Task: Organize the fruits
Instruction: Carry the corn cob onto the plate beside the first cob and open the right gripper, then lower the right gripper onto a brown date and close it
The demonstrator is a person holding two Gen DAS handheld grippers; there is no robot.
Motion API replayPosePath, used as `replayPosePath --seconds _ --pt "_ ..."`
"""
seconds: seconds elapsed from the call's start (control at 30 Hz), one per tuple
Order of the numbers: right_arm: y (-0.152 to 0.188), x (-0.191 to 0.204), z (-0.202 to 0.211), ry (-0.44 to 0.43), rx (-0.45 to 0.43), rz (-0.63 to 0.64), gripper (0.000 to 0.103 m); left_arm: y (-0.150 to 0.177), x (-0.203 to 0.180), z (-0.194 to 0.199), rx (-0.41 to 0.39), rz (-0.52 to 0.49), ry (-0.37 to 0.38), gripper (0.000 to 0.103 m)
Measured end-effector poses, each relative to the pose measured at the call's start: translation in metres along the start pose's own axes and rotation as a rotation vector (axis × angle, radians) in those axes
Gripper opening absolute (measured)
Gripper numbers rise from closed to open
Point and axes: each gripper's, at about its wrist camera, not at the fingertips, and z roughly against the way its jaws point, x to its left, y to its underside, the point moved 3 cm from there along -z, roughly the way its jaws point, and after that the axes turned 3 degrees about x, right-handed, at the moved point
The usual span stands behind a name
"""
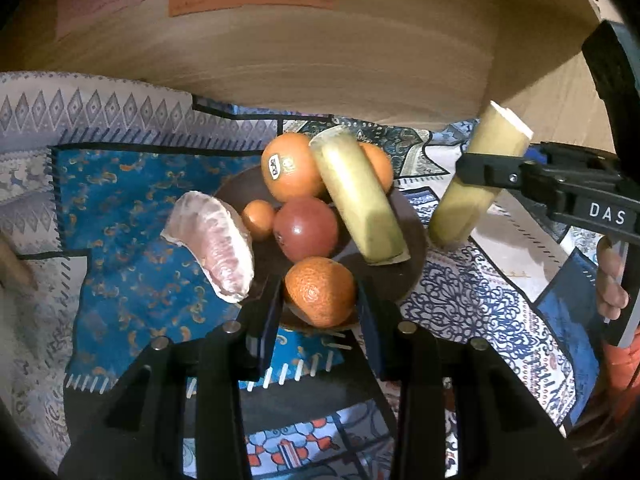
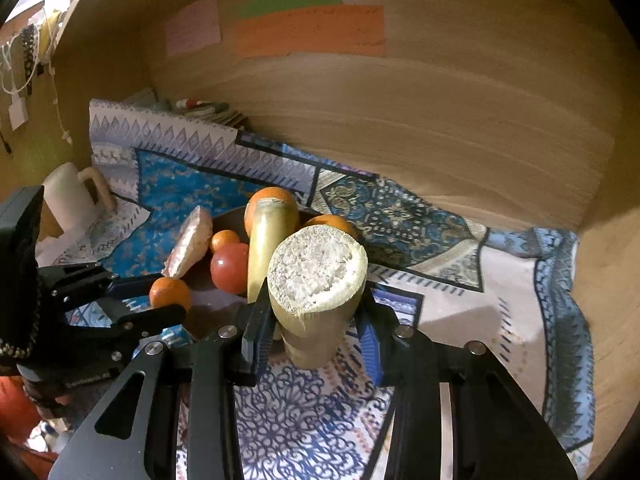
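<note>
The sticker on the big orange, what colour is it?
White with black print, on the big orange; clearest in the left wrist view.

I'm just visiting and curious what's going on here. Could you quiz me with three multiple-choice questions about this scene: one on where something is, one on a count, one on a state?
1. Where does the pomelo segment lie?
A. at the plate's left edge
B. in the right gripper
C. on the mug

2. How many sugarcane pieces show?
A. one
B. two
C. four

3. What is the right gripper doing?
A. hanging open
B. clamping a sugarcane piece
C. holding an orange

A: it rests beside the dark plate.
B: one on the plate, one held.
B: its fingers grip the held stalk.
</note>
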Motion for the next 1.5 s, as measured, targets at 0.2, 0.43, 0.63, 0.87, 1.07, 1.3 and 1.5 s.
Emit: replayPosePath --seconds 0.2,0.43,0.63,0.87,1.07,1.3,1.5 --pt "-0.007 0.001 -0.028 -0.012 0.052 0.012 0.034 0.0 0.0 -0.016 0.022 -0.018 -0.014 0.037" --pt "-0.018 0.006 -0.048 0.004 0.065 0.039 0.034 -0.004 0.006 -0.027 0.033 -0.016 -0.012 0.037" --pt "-0.019 0.007 -0.049 -0.001 0.07 0.04 0.039 -0.01 0.011 -0.037 0.042 -0.009 -0.001 0.037" --pt "-0.017 0.002 -0.034 0.008 0.03 0.02 0.056 -0.014 0.013 -0.047 0.067 -0.009 0.008 0.039" --pt "-0.009 0.003 -0.024 0.018 0.02 0.014 0.056 -0.02 0.014 -0.028 0.003 -0.009 -0.009 0.053" --pt "-0.001 0.009 -0.002 0.036 -0.022 0.007 0.056 -0.021 0.012 0.002 -0.055 -0.007 -0.021 0.055" --pt "0.012 0.02 0.019 0.037 -0.057 -0.006 0.056 -0.012 0.009 0.035 -0.114 -0.006 -0.04 0.057"
